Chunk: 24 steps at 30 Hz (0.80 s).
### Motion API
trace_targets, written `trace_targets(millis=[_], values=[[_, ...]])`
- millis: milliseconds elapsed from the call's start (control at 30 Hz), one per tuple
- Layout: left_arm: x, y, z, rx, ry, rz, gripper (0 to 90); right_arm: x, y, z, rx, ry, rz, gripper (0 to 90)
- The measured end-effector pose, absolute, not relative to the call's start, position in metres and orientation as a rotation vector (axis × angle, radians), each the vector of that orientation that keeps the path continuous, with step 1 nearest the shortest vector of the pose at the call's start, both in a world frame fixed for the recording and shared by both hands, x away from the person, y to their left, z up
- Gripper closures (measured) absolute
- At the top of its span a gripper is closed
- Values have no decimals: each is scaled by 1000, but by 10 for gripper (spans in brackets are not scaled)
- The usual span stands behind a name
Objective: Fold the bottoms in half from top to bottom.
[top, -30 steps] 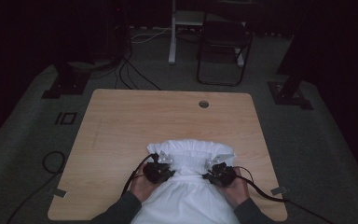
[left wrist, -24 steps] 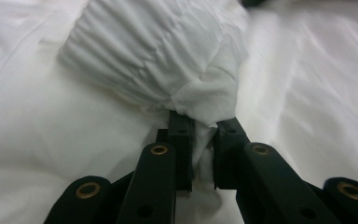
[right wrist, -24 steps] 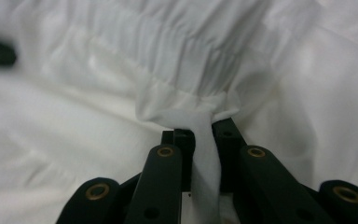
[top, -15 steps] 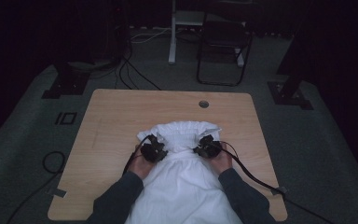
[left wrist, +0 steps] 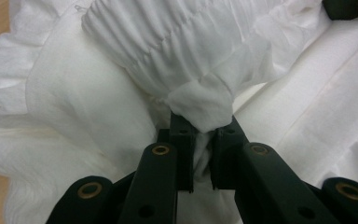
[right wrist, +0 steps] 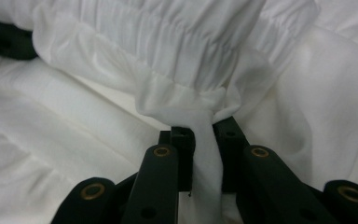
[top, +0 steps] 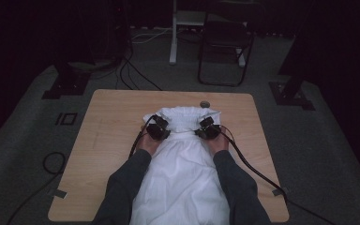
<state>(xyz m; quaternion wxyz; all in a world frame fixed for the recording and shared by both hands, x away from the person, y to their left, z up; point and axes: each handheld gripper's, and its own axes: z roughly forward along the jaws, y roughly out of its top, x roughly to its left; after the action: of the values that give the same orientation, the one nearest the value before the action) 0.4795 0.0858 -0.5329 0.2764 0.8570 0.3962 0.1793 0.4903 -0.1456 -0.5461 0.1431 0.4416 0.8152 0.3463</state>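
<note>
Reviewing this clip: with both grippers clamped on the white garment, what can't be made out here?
- Near end of the white garment: cut off by the high view's bottom edge, flanked by the sleeves.
- Fabric pinched in the left gripper and right gripper: hidden between the jaws.
- Garment type: folds obscure it.

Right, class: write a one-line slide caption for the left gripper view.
Left gripper shut on a bunched fold of the white garment, just below its gathered elastic band.

One white garment (top: 180,178), two tongs (top: 158,127) (top: 208,128), one table (top: 112,117), one chair (top: 225,47).
</note>
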Motion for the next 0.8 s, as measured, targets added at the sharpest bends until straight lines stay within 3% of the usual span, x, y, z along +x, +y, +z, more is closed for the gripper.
trace_targets(millis=[267,567,700,800], values=[[467,100,-508,2201,1038,417,842,480,-159,-535,1228,2334,1174,837],[399,116,-438,2008,866,374,841,422,-181,-464,1050,2248,1383,840],[357,119,-439,2033,789,328,838,380,-186,-453,949,2300,1356,840],[334,116,-461,2114,771,290,835,357,-186,-464,919,2373,1296,839]])
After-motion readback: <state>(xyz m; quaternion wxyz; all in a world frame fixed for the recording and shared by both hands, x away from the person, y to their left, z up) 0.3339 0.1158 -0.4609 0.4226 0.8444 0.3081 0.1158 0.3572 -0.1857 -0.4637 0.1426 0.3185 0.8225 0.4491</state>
